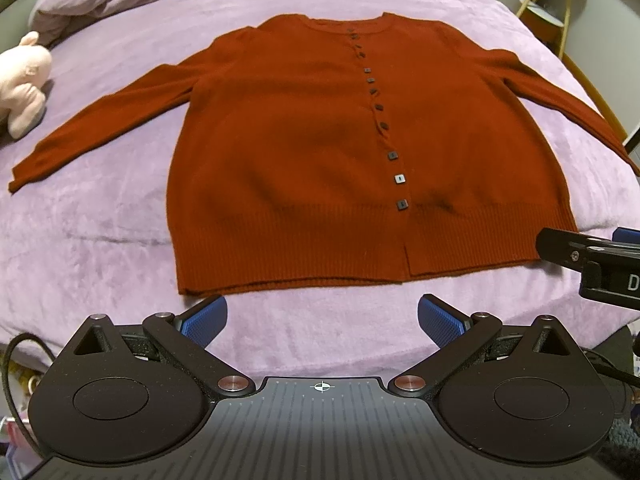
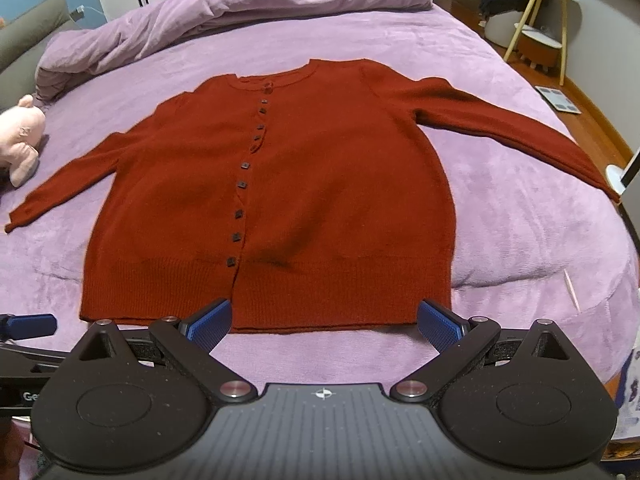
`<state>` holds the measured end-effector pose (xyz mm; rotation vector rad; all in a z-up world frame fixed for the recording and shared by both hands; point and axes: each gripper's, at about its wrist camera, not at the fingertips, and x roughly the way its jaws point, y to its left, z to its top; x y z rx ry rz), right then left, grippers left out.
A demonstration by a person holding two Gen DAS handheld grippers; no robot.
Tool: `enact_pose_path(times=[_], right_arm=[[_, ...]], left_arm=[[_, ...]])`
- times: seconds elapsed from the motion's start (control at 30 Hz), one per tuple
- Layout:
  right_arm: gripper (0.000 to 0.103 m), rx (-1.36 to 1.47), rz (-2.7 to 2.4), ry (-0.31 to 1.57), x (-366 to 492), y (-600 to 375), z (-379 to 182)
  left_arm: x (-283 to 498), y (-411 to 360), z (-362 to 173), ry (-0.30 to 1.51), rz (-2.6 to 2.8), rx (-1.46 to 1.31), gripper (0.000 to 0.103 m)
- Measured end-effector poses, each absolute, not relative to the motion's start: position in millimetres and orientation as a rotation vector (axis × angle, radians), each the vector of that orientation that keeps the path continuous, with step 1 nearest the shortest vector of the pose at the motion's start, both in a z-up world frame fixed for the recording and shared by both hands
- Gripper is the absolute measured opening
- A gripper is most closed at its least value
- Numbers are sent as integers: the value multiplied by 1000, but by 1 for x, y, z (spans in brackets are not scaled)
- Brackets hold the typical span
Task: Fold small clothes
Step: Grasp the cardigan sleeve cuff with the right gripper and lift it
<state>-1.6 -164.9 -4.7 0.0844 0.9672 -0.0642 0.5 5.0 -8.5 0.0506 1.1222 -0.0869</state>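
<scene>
Left wrist view: one red cardigan [image 1: 320, 152] lies flat and buttoned on the purple bedspread [image 1: 100, 248], both sleeves spread out, hem nearest. The left gripper [image 1: 322, 318] hovers just short of the hem, fingers wide apart and empty. One pink plush toy [image 1: 24, 84] sits far left.

Right wrist view: the right gripper [image 2: 324, 320] hangs over the near hem, likewise spread wide and empty. The knit looks soft, light and limp; pinching a sleeve cuff or hem corner should work best.

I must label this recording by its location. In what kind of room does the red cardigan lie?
Most likely a bedroom. The red cardigan lies flat on a bed with a purple cover, a bunched purple duvet sits at the far end, and a pink plush toy rests beside it.
</scene>
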Motion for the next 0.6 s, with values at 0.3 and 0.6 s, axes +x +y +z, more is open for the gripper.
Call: enact_pose_path(times=[0.3, 0.6], right_arm=[[99, 163, 49, 925, -4, -175, -11], [99, 520, -14, 548, 17, -307, -34]], left_arm=[[7, 10, -14, 1124, -109, -8, 103], [21, 26, -8, 857, -13, -83, 103]])
